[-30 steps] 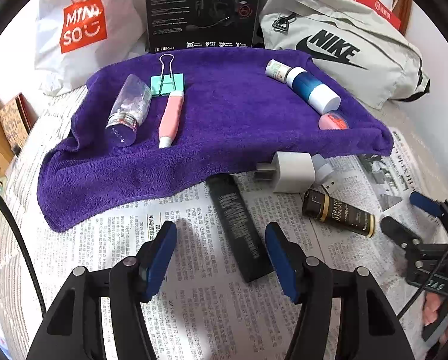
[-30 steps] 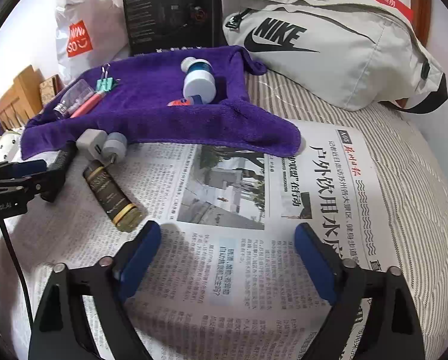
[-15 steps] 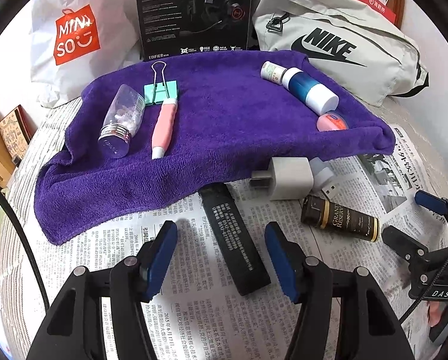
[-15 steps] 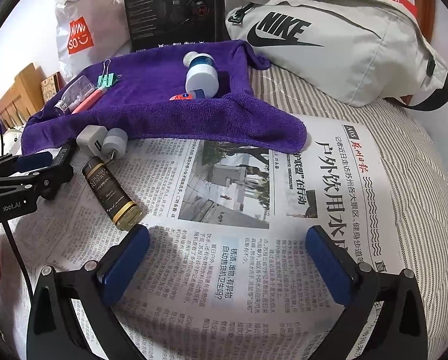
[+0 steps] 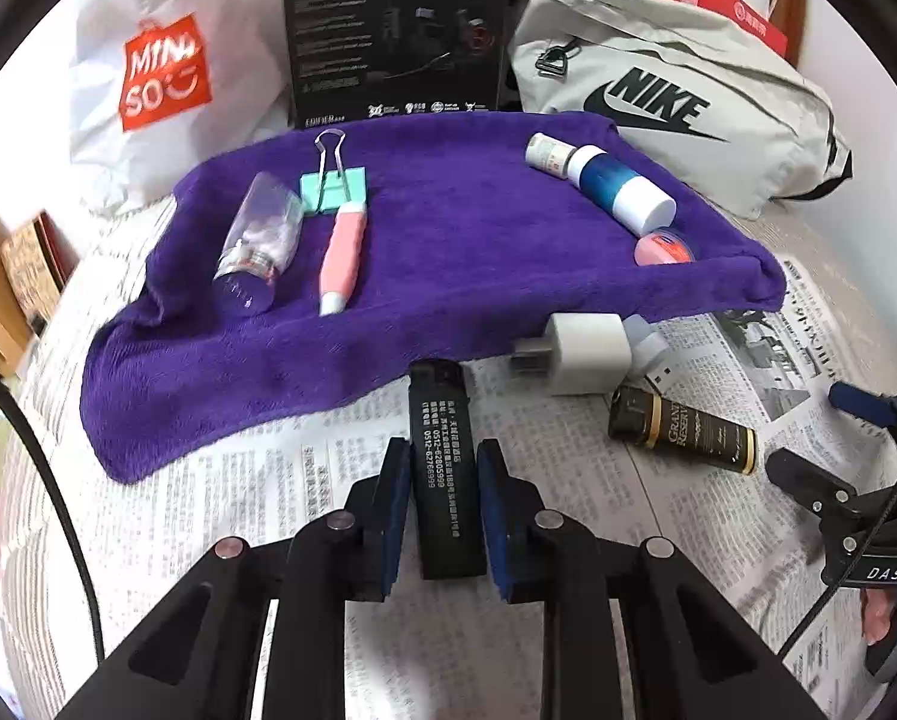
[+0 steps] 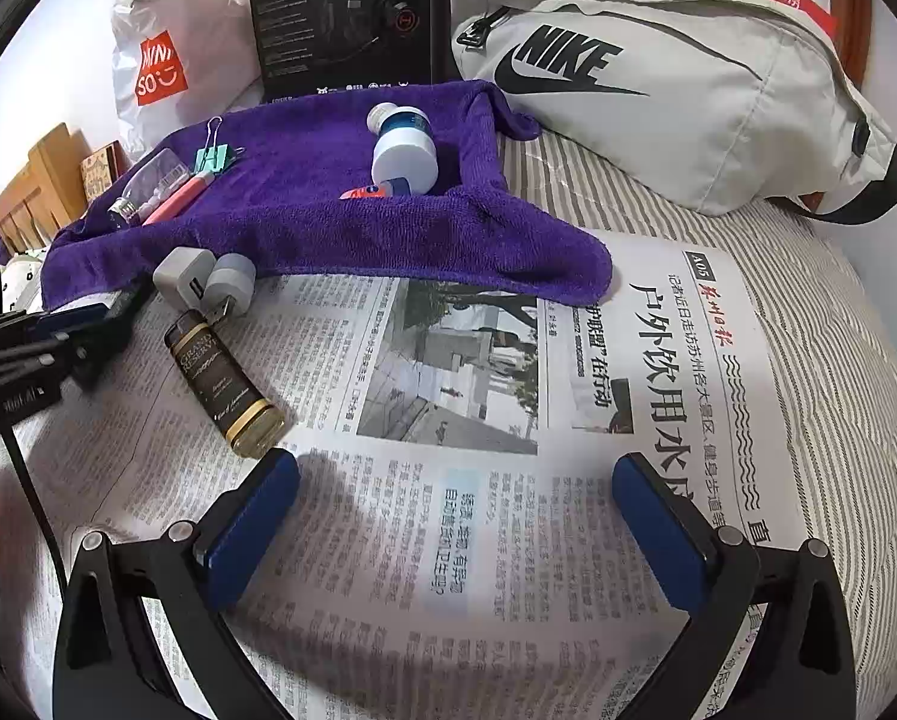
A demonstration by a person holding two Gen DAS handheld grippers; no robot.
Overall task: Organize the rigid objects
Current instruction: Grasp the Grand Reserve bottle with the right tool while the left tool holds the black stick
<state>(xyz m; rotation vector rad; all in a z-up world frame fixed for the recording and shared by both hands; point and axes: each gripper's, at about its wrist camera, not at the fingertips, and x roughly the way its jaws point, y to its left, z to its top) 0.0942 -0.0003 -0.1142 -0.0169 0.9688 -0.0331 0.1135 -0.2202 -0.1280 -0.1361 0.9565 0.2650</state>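
You are partway through: six things already lie on the purple towel, a clear vial, a green clip and a pink pen toward its left edge, and a small white bottle, a blue-and-white bottle and a pink lid toward its right edge. Four things remain on the newspaper just off the towel's near edge: the black lighter, a white charger, a small USB lamp touching it, and a dark bottle. Your left gripper is closed on the lighter, pads against both its long sides, the lighter apparently not yet lifted. Your right gripper hovers spread wide over bare newspaper, holding nothing. Readable writing: "GRAND RESERVE" on the dark bottle, "0512-62766999" on the lighter, "MINISO" on the white bag, "NIKE" on the grey bag, and "EDIFIER" on the black box.
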